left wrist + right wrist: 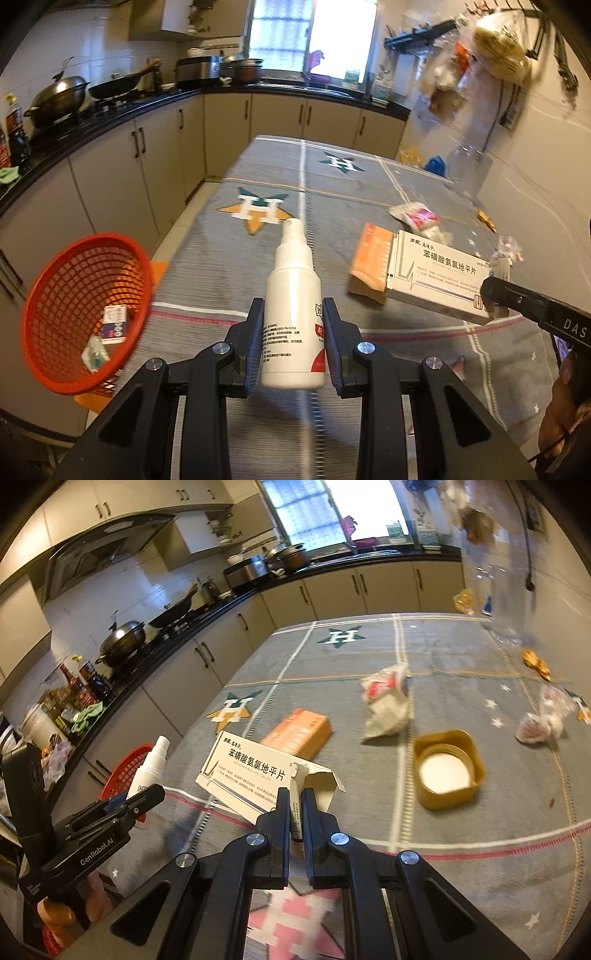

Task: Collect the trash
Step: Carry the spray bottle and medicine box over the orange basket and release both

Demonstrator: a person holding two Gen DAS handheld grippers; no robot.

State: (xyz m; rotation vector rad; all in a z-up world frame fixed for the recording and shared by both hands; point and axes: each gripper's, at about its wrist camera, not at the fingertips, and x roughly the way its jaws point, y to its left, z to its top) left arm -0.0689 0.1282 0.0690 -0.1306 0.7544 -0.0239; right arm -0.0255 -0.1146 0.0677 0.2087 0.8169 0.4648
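Carrying trash: left gripper point(293, 339) jaws pinching spray bottle point(293, 295), right gripper point(295, 812) jaws pinching medicine box point(255, 775). Needing, next, swinging both over red basket point(40, 295) and releasing.

The white medicine box point(439, 277) bears the large black heading "苯磺酸氨氯地平片" on its top face, legible in both views; the smaller lines beneath it and the red-and-black print on the white spray bottle point(293, 314) at centre frame are too fine to read. The left gripper point(146, 799), at lower left of the right wrist view, carries "GenRobot.AI" in white on its black body, and the right gripper point(487, 299), at the right edge of the left wrist view, shows the letters "DAS". The grey tablecloth point(332, 206) is printed with stars, each holding a white capital "H".
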